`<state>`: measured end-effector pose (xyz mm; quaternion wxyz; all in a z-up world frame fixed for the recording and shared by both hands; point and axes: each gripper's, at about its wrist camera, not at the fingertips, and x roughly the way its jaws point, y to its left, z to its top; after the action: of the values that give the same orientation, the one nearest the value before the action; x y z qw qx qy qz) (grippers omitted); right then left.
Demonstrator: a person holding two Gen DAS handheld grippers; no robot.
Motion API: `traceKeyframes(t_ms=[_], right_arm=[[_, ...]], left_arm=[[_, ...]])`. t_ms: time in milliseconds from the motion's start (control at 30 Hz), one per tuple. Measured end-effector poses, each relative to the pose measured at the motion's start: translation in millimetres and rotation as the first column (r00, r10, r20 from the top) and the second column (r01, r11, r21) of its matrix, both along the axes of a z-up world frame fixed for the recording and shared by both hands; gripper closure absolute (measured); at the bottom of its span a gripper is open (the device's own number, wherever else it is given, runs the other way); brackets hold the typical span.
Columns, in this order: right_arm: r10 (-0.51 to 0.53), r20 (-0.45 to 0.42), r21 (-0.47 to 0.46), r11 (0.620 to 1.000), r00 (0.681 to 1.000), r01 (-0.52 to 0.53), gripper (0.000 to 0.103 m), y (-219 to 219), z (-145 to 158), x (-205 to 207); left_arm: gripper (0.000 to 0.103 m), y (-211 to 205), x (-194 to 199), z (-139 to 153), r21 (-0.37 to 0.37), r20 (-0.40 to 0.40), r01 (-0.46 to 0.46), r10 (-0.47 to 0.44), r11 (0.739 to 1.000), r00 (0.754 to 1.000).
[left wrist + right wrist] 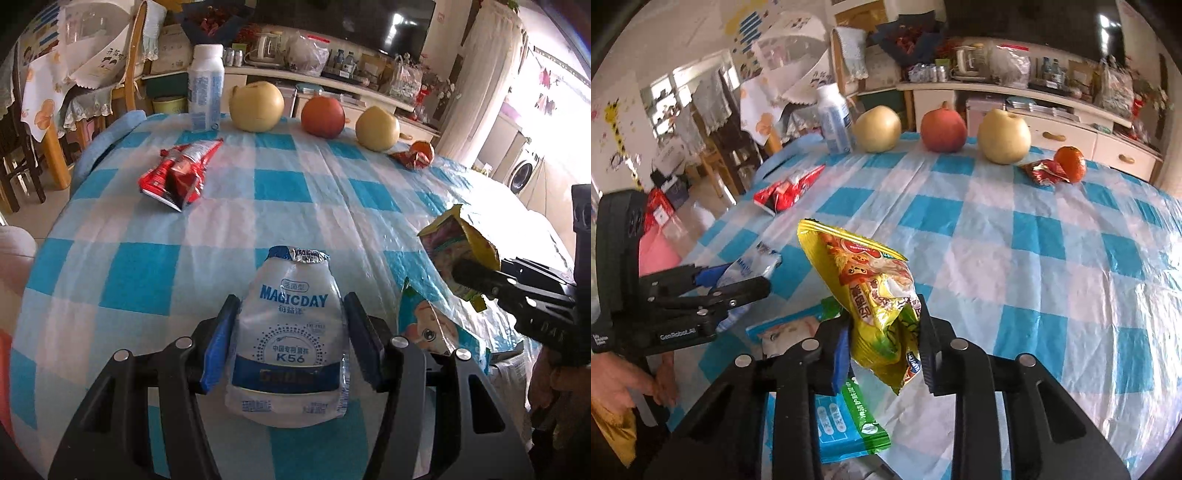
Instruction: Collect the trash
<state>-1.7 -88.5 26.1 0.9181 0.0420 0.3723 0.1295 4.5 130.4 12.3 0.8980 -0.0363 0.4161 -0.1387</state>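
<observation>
Blue-and-white checked tablecloth (155, 258) fills both views; above it the left gripper (291, 328) is clamped on a crushed white drink bottle (291, 332), and the right gripper (884, 343) grasps a crumpled yellow wrapper (871, 291), red wrapper (177, 171) beyond

Blue-green packet (846, 424) half hidden behind right claw (882, 354); shelf clutter blurred.

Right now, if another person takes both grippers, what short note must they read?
Left gripper: shut on the white bottle.
Right gripper: shut on the yellow bag, lifted off the table.
Still lying there: red wrapper, small red wrapper by the orange, blue-green pack.
Done: two pieces gripped. Left: bin them, collect the rest.
</observation>
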Motion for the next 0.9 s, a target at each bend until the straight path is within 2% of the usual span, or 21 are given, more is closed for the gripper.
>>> traceKeyframes(t_ms=[300, 567, 900], right_arm=[[-0.074, -0.029, 0.161, 0.984, 0.997, 0.078, 0.071, -16.7, 13.0, -9.1], [-0.075, -0.049, 0.303, 0.949, 0.996, 0.087, 0.071, -9.7, 25.2, -15.5], [-0.013, -0.039, 0.369, 0.929, 0.999, 0.027, 0.071, 32.0, 40.8, -16.9]], left_arm=[[0.044, 26.2, -7.0, 22.0, -0.038, 0.049, -0.038, 0.04, 0.999, 0.998], [0.044, 47.9, -13.7, 38.1, -0.049, 0.092, -0.066, 0.07, 0.997, 0.993], [0.044, 79.2, -20.1, 56.3, -0.066, 0.135, -0.144, 0.151, 0.987, 0.979]])
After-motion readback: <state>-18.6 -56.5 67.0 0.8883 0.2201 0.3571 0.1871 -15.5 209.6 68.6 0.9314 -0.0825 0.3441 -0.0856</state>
